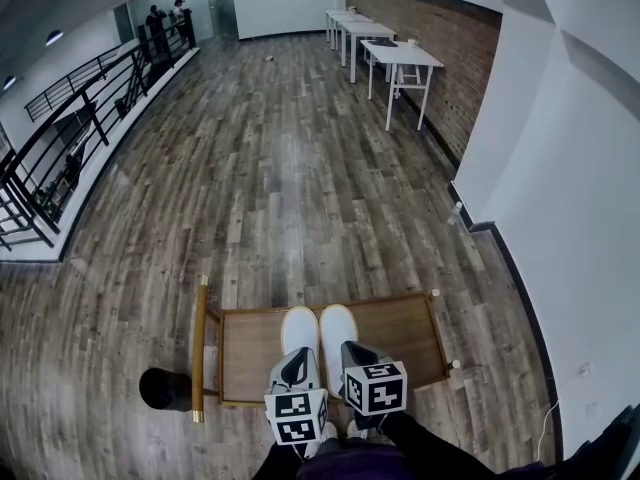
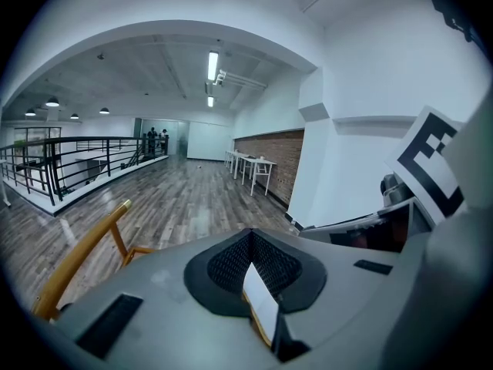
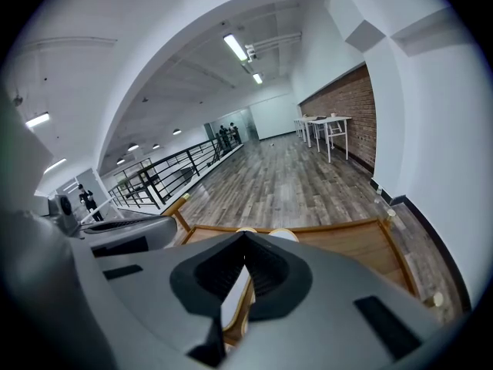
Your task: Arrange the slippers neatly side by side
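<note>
Two white slippers, one on the left and one on the right, lie side by side, toes pointing away from me, on a low wooden rack. My left gripper hovers over the heel end of the left slipper, and my right gripper over the heel end of the right one. Both heels are hidden under the grippers. In the left gripper view the jaws meet at their tips with nothing between them. The right gripper is likewise shut and empty, and both slipper toes peek out just beyond it.
The rack has a yellow wooden rail on its left side, and a black round object stands beside that. A white wall rises to the right. White tables line the brick wall far ahead, and a black railing runs along the left.
</note>
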A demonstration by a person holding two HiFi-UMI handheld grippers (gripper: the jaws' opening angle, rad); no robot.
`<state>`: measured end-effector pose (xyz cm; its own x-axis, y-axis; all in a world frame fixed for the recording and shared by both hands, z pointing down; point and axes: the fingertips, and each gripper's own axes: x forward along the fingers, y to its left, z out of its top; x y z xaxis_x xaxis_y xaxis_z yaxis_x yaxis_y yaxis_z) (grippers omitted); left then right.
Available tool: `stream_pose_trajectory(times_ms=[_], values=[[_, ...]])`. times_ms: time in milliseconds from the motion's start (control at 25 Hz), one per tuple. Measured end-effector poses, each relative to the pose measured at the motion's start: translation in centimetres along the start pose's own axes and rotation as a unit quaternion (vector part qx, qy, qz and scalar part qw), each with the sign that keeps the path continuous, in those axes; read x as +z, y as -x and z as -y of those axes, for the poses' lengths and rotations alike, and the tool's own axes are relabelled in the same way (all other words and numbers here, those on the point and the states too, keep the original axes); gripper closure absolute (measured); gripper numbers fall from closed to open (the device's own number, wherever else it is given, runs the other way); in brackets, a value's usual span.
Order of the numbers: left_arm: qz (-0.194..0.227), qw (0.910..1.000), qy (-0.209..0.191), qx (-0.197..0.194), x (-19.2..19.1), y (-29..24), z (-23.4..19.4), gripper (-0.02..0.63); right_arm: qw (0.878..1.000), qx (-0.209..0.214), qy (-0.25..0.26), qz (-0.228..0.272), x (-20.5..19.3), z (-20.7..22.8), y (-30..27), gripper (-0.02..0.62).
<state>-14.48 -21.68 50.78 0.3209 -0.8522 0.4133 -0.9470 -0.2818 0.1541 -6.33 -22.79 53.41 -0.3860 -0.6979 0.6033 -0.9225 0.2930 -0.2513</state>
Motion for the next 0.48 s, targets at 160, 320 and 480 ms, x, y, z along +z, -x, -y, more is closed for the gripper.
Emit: stream_pose_trajectory(times_ms=[160, 320, 480], values=[[-0.001, 1.0000, 0.004, 0.000, -0.24, 0.05, 0.19, 0.606, 1.000, 0.001, 0.005, 0.002, 0.06, -0.06, 0.13, 0.597], [-0.002, 1.0000, 0.006, 0.002, -0.27, 0.04, 0.11, 0.606, 1.000, 0.003, 0.010, 0.001, 0.17, -0.19, 0.09, 0.597], [0.000, 1.0000, 0.008, 0.003, -0.28, 0.28, -0.31, 0.606, 1.000, 0.004, 0.011, 0.001, 0.11, -0.64, -0.01, 0.598]])
